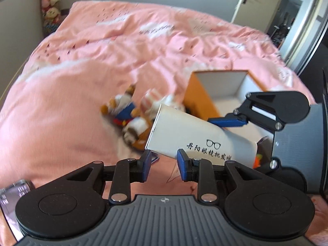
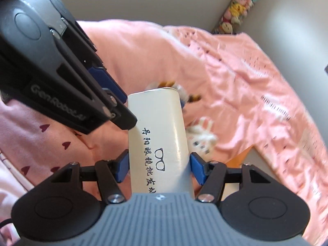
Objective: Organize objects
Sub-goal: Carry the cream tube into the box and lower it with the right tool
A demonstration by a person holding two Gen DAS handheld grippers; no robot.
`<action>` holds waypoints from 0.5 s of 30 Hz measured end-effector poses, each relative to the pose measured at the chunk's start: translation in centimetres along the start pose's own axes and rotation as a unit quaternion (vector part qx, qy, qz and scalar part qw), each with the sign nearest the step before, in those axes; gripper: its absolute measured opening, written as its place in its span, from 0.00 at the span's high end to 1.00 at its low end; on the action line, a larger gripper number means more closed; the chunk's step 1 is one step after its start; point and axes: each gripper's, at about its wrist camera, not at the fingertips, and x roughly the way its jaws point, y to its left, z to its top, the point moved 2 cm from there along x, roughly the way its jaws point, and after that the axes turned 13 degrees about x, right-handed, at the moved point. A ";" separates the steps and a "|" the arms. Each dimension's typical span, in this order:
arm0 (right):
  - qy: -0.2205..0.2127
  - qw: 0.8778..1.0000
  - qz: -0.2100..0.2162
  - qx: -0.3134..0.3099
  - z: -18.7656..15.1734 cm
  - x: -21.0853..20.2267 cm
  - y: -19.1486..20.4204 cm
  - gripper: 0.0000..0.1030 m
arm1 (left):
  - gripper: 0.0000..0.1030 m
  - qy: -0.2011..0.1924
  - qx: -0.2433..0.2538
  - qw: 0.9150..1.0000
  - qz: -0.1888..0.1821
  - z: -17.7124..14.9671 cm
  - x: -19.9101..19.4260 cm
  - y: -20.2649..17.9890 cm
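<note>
A white glasses case [image 2: 160, 135] with black characters and a glasses drawing sits between my right gripper's [image 2: 159, 167] blue pads, which are shut on it. In the left wrist view the case [image 1: 196, 137] is held tilted above the bed, with the right gripper [image 1: 235, 123] at its far end. My left gripper [image 1: 164, 167] is open and empty just below the case. An open orange box [image 1: 207, 100] with a white inside lies on the pink bedcover behind the case. Small plush toys [image 1: 131, 114] lie left of the box.
The pink bedcover [image 1: 102, 61] fills most of both views. A stack of plush toys [image 1: 50, 4] stands in the far corner by the wall. An open door [image 1: 264, 2] is at the far right. A white plush [image 2: 203, 135] lies beside the box [image 2: 242, 155].
</note>
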 end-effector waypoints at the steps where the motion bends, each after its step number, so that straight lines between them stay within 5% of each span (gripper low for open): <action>1: -0.002 1.000 0.000 -0.007 0.2 -0.5 -0.5 0.39 | 0.67 -0.005 0.004 1.000 -0.004 0.5 -0.2 -0.2; 10: 0.029 0.998 0.003 -0.063 -0.8 -4.7 -4.8 0.39 | 0.67 0.009 0.064 0.997 -0.052 2.7 1.8 -2.5; 15: 0.066 0.994 -0.011 -0.091 -2.9 -4.2 -8.9 0.39 | 0.67 0.047 0.134 0.986 -0.085 2.8 5.5 -4.8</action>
